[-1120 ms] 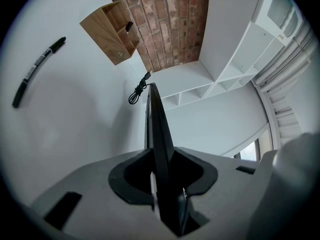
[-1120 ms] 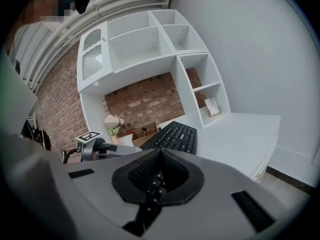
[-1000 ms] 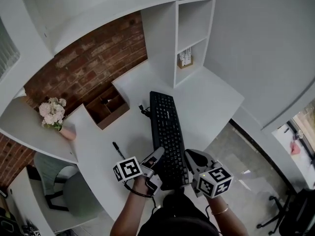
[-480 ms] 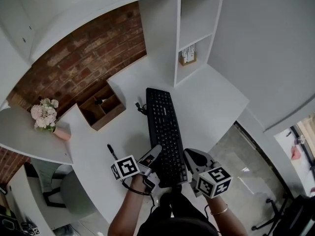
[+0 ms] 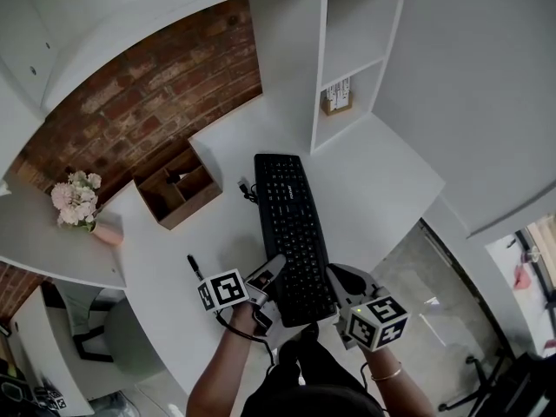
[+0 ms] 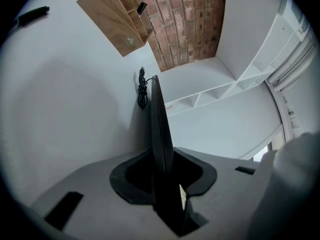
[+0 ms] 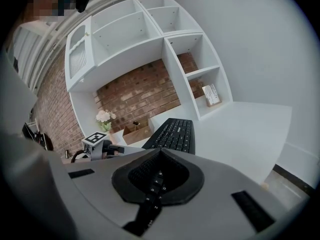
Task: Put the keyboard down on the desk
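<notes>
long black plastic keyboard point(image 5: 291, 233) stretches toward 12 o'clock over the white desk point(image 5: 382, 176), near end clamped by left gripper point(image 5: 271, 274), jaws just tightening, and right gripper point(image 5: 337, 278); released overhanging the edge, it may tip off.

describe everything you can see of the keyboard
The keyboard is a black, full-size, plastic-looking board with white key legends and a bundled black cable at its far end. It is held lengthwise away from the person, keys up, low over the white desk; whether it touches the desk cannot be told. The left tongs and right tongs clamp its near end from either side; the left tongs have just been closing on its edge.
</notes>
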A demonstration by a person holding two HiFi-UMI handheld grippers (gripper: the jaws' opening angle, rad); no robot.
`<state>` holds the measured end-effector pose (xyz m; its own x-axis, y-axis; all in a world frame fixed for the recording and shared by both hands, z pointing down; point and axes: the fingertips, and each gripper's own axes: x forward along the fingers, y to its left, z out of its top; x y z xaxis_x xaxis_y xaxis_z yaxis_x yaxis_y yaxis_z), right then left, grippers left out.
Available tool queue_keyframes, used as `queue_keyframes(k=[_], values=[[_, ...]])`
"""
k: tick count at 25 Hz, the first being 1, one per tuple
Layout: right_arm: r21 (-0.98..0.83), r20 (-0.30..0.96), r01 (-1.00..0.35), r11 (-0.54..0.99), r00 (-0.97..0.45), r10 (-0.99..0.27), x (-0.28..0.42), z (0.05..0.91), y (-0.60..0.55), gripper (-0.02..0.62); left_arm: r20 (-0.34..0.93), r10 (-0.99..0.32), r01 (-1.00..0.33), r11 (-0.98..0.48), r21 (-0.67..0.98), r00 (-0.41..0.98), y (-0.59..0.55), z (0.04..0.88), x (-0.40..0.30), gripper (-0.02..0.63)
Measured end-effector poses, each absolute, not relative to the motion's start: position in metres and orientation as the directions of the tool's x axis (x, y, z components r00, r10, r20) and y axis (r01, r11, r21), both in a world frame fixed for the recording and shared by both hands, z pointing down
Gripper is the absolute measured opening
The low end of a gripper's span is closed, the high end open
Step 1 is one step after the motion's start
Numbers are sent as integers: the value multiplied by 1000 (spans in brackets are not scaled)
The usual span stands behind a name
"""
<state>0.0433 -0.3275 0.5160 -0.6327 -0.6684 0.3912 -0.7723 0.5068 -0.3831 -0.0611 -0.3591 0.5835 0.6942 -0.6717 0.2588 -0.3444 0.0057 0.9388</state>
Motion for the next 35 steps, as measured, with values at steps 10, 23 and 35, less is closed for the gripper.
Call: queue_keyframes(k=[10, 23, 35], values=[[-384, 399, -766, 516, -642, -655, 40, 520, -327, 5, 340, -639, -416, 34, 909, 690, -363, 599, -66, 115], [-394, 391, -752, 529, -658, -644, 39, 521, -321, 5, 503, -613, -635, 2, 773, 610, -367, 605, -75, 143], [-398, 362, -752, 525, -655, -663, 44, 512, -317, 5, 553, -680, -783, -49, 621, 481, -361, 579, -98, 169]])
